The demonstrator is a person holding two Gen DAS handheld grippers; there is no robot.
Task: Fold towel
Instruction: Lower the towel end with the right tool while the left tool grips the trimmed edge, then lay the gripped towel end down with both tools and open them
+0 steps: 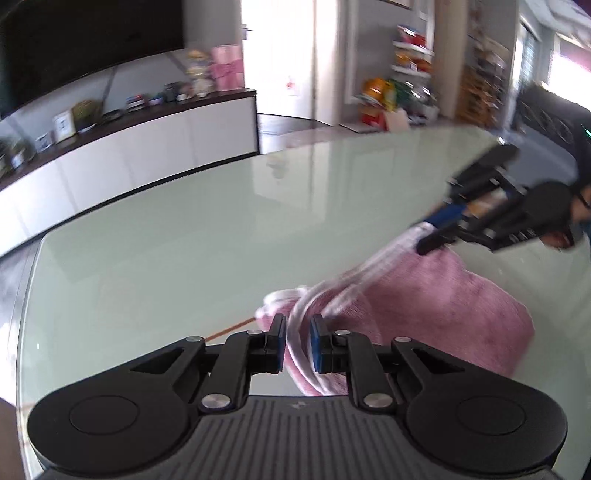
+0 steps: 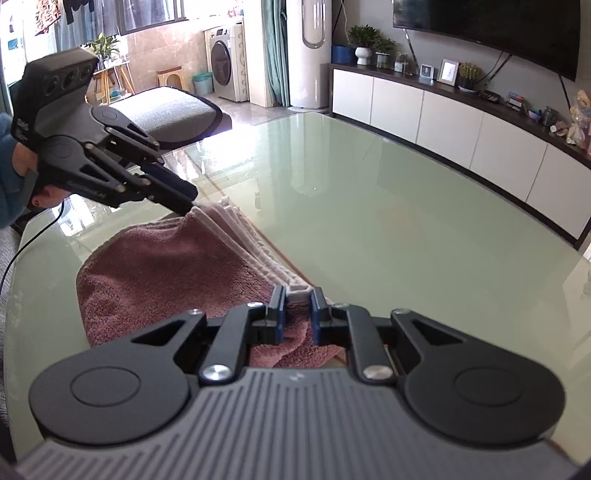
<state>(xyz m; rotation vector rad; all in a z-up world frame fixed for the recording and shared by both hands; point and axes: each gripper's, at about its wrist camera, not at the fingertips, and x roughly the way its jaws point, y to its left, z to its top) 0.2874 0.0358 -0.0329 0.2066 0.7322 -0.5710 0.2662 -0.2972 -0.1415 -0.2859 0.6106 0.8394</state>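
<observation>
The pink towel lies bunched on the pale green glass table, near the table's edge on my side, with its white-banded hem stretched in a taut line between my two grippers; the body of the cloth sags below that hem onto the glass. My left gripper has its jaws narrow, with a gathered corner of the towel pinched between the blue pads; the folds of white hem run up through the gap and away toward the other tool. My right gripper is likewise nearly closed, clamped on the opposite corner, with the hem's edge caught between its pads and pink pile bulging beneath them. In the left wrist view the right gripper appears blurred at the far end of the hem; in the right wrist view the left gripper grips the hem's far end, and a black cable trails from it. Beyond the table stand a long white sideboard, a dark wall screen and a washing machine.
</observation>
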